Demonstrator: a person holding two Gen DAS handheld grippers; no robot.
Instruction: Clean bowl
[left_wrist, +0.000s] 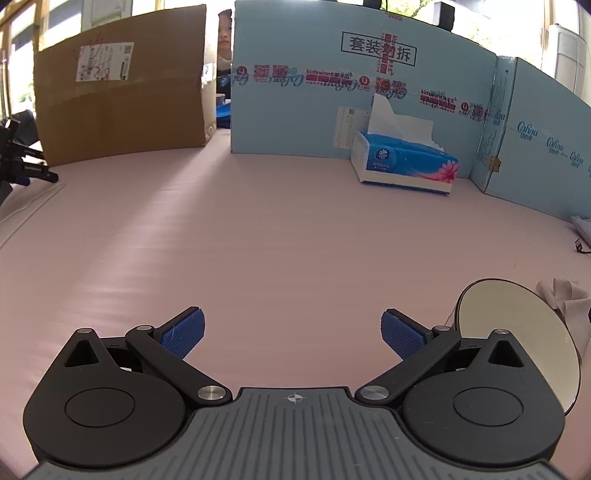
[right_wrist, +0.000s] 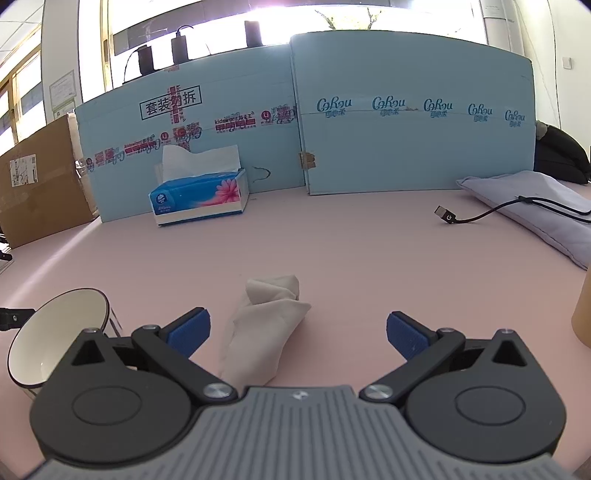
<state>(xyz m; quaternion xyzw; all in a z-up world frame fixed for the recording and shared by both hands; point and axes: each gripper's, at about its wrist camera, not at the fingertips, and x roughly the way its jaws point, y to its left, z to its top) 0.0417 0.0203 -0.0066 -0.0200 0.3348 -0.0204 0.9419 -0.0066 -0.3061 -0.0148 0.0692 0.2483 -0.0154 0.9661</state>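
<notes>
A cream bowl (left_wrist: 517, 325) with a dark rim sits on the pink table at the lower right of the left wrist view, just right of my left gripper (left_wrist: 293, 334), which is open and empty. The bowl also shows at the lower left of the right wrist view (right_wrist: 55, 332). A crumpled white tissue (right_wrist: 264, 325) lies on the table between the fingers of my right gripper (right_wrist: 297, 334), which is open and holds nothing. The tissue's edge shows in the left wrist view (left_wrist: 561, 299) beyond the bowl.
A blue tissue box (left_wrist: 404, 162) (right_wrist: 199, 197) stands at the back by light-blue cardboard walls (right_wrist: 406, 129). A brown carton (left_wrist: 122, 99) stands back left. A black USB cable (right_wrist: 480, 216) and a lilac cushion (right_wrist: 535, 210) lie at the right. A tan object (right_wrist: 583, 314) is at the right edge.
</notes>
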